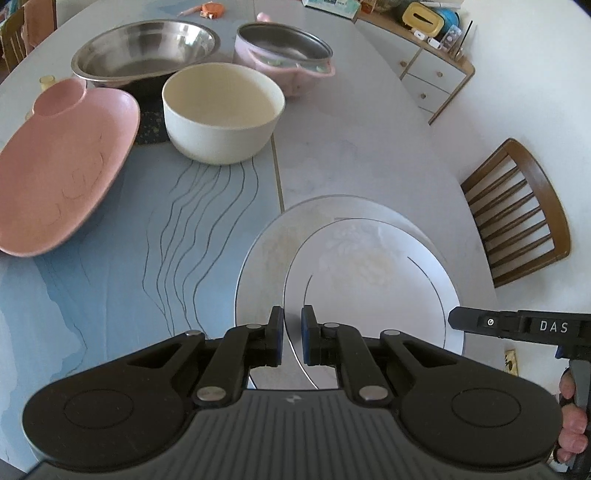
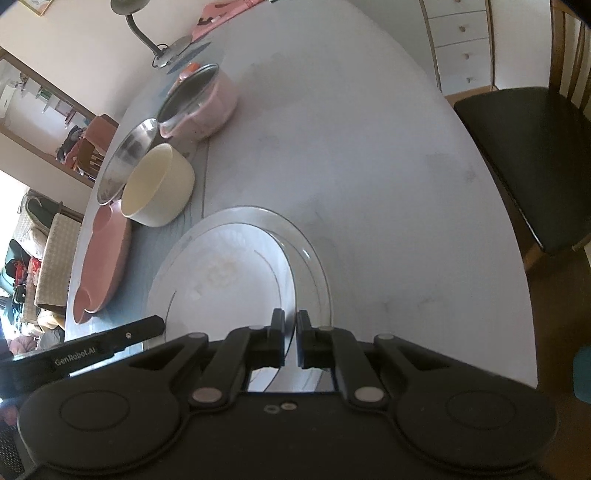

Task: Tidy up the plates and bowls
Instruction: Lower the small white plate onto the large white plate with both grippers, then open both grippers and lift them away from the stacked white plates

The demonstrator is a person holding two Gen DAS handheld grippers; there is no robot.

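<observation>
A white plate with a thin dark ring [image 1: 373, 266] is held tilted over a larger white plate [image 1: 266, 251] lying on the table. My left gripper [image 1: 292, 334] is shut on the near left rim of the ringed plate. My right gripper [image 2: 290, 338] is shut on its right rim; the ringed plate [image 2: 225, 273] and the larger plate [image 2: 314, 258] show in the right wrist view. A cream bowl [image 1: 221, 110], a pink platter [image 1: 62, 166], a steel bowl [image 1: 144, 48] and a pink pot [image 1: 284, 55] stand further back.
A wooden chair [image 1: 517, 210] stands at the table's right edge, with a white drawer cabinet [image 1: 432, 70] behind. A desk lamp [image 2: 147, 33] stands at the far end. The bare grey tabletop [image 2: 369, 155] lies to the right of the plates.
</observation>
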